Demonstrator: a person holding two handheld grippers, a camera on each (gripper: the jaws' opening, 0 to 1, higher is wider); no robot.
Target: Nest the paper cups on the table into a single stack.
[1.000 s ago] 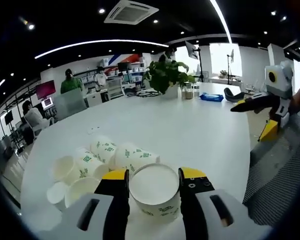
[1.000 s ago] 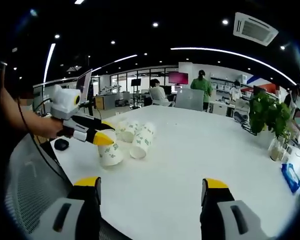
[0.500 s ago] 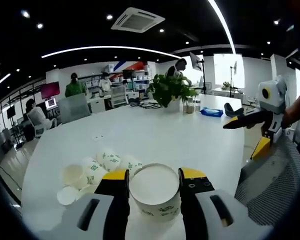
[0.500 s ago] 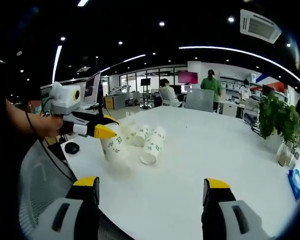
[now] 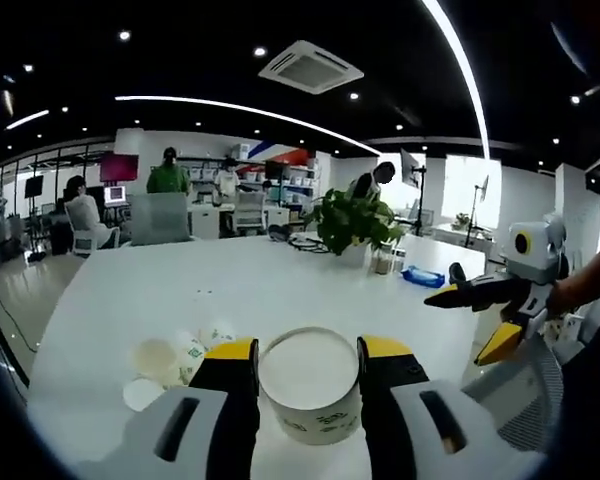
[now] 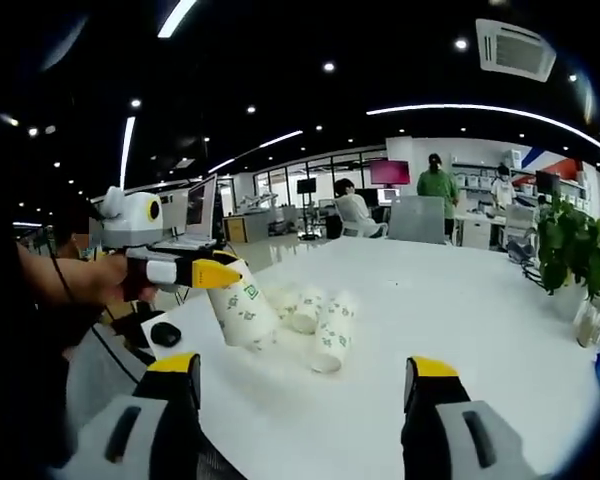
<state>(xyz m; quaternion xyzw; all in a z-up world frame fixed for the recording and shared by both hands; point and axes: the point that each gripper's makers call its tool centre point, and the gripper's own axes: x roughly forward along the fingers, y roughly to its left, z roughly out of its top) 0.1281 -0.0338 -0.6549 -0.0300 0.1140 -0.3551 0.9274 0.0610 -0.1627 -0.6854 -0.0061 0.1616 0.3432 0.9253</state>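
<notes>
Clamped on the rim of a paper cup (image 5: pixel 310 388), the left gripper (image 5: pixel 308 362) holds it above the white table (image 5: pixel 250 290); loose cups (image 6: pixel 320 322) lie on their sides below. Right gripper (image 6: pixel 305 372) jaws stand spread wide, holding nothing.

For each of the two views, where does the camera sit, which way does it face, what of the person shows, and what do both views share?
Left gripper view: rides on the left gripper, looking along its jaws shut on a paper cup, across the white table toward a potted plant; the right gripper enters at right.
Right gripper view: rides on the right gripper, jaws open, facing the lying cups; the person's forearm shows at left.
Shared: table, lying cups, held cup.
</notes>
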